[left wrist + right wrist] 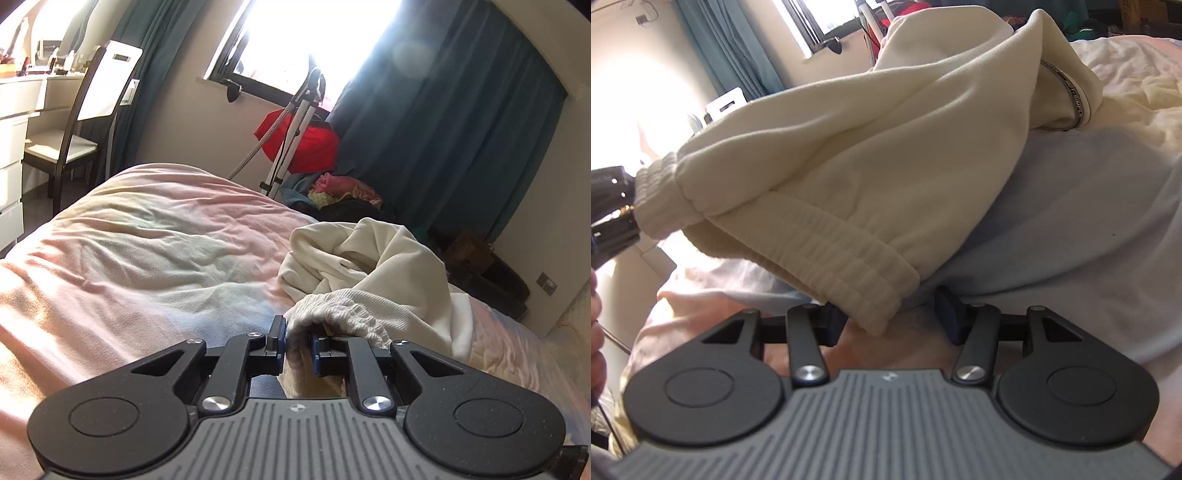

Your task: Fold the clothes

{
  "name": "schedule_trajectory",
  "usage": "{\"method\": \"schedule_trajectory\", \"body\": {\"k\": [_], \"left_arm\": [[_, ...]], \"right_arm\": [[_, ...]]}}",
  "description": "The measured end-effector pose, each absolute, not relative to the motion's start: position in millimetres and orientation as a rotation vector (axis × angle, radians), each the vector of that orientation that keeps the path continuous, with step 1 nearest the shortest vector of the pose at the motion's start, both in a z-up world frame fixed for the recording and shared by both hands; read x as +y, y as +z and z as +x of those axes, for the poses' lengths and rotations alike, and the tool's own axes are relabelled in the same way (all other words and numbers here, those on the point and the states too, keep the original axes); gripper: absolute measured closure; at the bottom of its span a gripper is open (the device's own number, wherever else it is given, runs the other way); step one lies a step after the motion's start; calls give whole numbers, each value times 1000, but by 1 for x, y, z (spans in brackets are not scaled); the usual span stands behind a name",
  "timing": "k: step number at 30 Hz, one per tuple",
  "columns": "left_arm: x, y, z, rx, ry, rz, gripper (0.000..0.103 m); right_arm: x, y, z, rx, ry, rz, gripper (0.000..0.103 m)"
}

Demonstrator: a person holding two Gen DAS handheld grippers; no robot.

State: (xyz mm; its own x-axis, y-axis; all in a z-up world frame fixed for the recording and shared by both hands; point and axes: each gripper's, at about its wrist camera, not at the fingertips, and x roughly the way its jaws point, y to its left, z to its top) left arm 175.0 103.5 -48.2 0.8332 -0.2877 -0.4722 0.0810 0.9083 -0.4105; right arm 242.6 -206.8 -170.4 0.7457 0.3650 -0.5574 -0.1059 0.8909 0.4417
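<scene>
The cream sweatshirt [369, 258] lies bunched on the bed [129, 240], with one ribbed band [343, 306] drawn toward the left gripper [298, 345], whose blue pads are clamped on a pinch of that ribbing so the cloth bulges just beyond them. In the right wrist view the same garment stretches from that grip at the left edge across to the right gripper [892, 315], whose fingers stand well apart; a corner of the ribbed hem [849, 258] hangs down between them, but the pads do not press on it. The collar end, with its printed neck tape [1067, 99], lies far beyond the fingertips, resting on the bedcover. The fabric looks like thick, soft fleece: light enough to lift from two points, limp enough to sag and twist between them, and not slippery. The ribbed hem seems the best hold, being doubled and springy, so a pinch should stay put. The right fingers probably need to close on the hem corner between them before the garment can be pulled taut and laid flat.
</scene>
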Motion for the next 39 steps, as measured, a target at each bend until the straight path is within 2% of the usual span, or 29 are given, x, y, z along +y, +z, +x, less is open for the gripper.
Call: {"method": "schedule_trajectory", "body": {"k": [7,8,10,11,14,17,24,29,33,39], "left_arm": [[104,-66,195,616,-173,-376,87],[102,-68,197,622,-173,-369,87],[99,-70,199,632,-181,-349,86],[97,-70,198,634,-186,-336,84],[92,-71,197,649,-217,-313,79],[83,-71,194,671,-257,-281,66],[59,-63,174,694,-365,-125,50],[31,-64,155,696,-424,76,27],[12,-66,139,636,-452,207,26],[-4,-60,125,579,-508,234,26]], "right_arm": [[-206,-170,250,580,216,410,49],[-206,-167,248,566,201,406,57],[-208,-156,245,539,185,402,61],[-209,-151,243,523,178,405,68],[-218,-136,236,478,154,425,74],[-223,-123,227,425,108,394,80],[-245,-111,213,418,-10,364,84],[-255,-102,203,382,-59,323,87],[-251,-94,199,348,-53,273,88],[-248,-91,200,349,-34,260,88]]}}
